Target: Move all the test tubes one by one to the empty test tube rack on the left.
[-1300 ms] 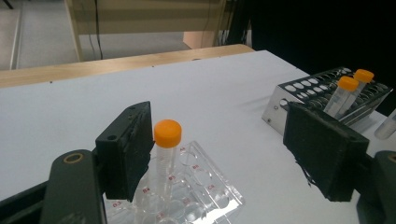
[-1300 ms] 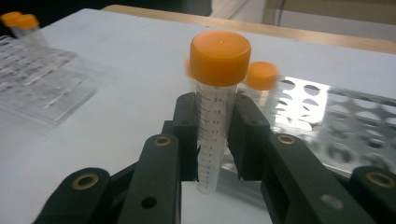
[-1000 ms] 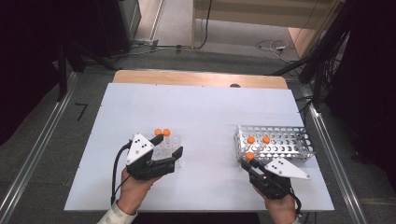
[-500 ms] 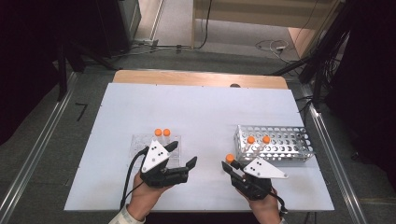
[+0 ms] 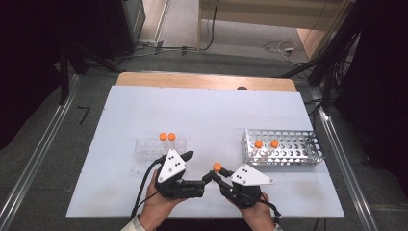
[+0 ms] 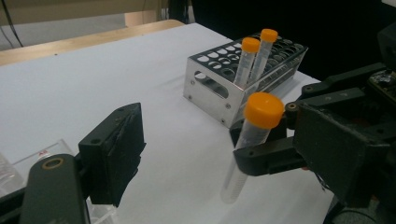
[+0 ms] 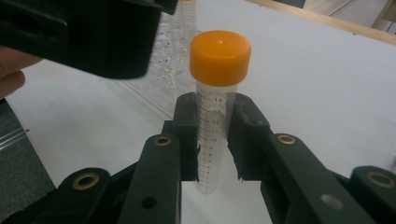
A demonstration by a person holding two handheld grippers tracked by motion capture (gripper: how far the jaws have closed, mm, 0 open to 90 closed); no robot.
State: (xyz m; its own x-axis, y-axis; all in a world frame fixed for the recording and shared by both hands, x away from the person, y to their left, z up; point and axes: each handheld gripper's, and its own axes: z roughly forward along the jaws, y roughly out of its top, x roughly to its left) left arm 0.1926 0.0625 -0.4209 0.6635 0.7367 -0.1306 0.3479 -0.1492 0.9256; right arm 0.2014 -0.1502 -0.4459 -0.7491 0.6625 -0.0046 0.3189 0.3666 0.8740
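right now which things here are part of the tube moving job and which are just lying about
In the job:
- orange-capped tube, clamped in the right tool
- left tool, jaws just opening, nothing between them
- metal rack with two tubes
- clear rack with two tubes

Lying about:
- cables on the floor
- wooden board under the white table

This looks like a lab bench set up for recording: a white table (image 5: 207, 110) carries a perforated metal tube rack (image 5: 284, 154) at right and a clear plastic rack (image 5: 149, 154) at left, both holding orange-capped graduated tubes (image 5: 167, 137), with cables (image 5: 276, 47) on the far floor.
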